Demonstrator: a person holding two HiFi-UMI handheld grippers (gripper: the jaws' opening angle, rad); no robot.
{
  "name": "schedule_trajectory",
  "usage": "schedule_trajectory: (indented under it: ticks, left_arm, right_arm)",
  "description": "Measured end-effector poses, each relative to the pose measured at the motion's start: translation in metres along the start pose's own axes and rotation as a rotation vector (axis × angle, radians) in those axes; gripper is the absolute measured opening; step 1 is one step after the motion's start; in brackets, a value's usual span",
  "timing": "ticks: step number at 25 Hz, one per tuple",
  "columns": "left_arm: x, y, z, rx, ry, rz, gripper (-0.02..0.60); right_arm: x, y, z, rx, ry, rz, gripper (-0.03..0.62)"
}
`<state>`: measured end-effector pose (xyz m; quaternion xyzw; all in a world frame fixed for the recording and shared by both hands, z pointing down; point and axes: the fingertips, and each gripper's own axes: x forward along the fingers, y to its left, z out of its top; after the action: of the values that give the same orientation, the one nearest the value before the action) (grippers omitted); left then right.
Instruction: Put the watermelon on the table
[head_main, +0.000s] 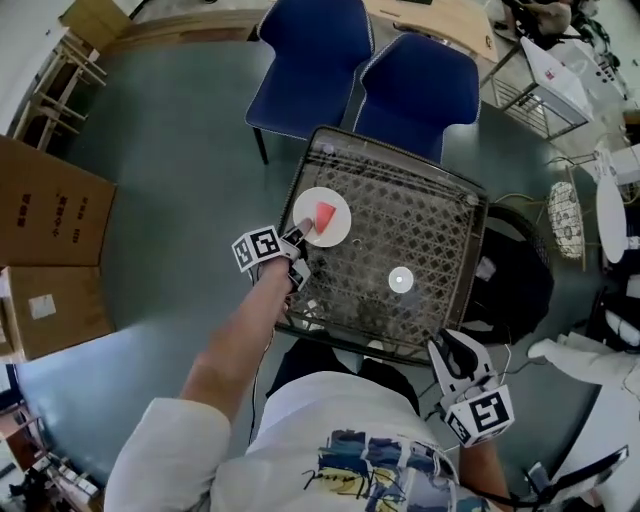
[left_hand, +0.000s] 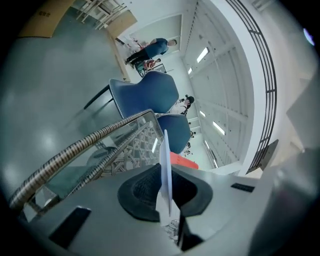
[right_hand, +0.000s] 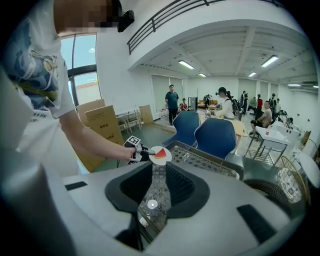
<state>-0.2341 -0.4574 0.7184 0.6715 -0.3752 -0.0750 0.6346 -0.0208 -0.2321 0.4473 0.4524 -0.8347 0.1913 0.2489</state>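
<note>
Clenching the left gripper's (left_hand: 167, 194) fingers on the rim of a white plate (head_main: 340, 230), carrying the watermelon slice (head_main: 325, 214) on it, over the left edge of the lattice-topped bench (head_main: 430, 215), near two blue chairs (head_main: 415, 85). Holding the right gripper's (right_hand: 159, 192) fingers released, grasping nothing, hanging off the bench's near-right corner.

One glass-topped counter (head_main: 430, 215). On it is one white plate (head_main: 338, 231) bearing one watermelon slice (head_main: 325, 213), and one small white disc (head_main: 400, 280). Two blue chairs stand behind the counter: one chair (head_main: 312, 58) and a second chair (head_main: 422, 92). Two cardboard boxes are on the floor: a large box (head_main: 45, 210) and a smaller box (head_main: 52, 310). Two tongs: the left tongs (head_main: 300, 236) and the right tongs (head_main: 448, 350).
</note>
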Motion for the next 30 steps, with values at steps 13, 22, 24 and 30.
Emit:
schedule_trajectory:
  ticks: [13,22,24,30]
  left_arm:
    - [0.055,0.047,0.027,0.064,0.096,0.071,0.026]
    - [0.056,0.055,0.034,0.368,0.153,0.265,0.049]
    - [0.057,0.055,0.037,0.436,0.148,0.302,0.064]
    - [0.051,0.068,0.04,0.557,0.13,0.425,0.126]
  right_arm:
    - [0.005,0.002,-0.014,0.101,0.084,-0.098,0.075]
    - [0.006,0.004,-0.014,0.114,0.08,-0.096,0.075]
    - [0.006,0.004,-0.015,0.112,0.08,-0.095,0.075]
    - [0.005,0.002,-0.017,0.12,0.086,-0.096,0.075]
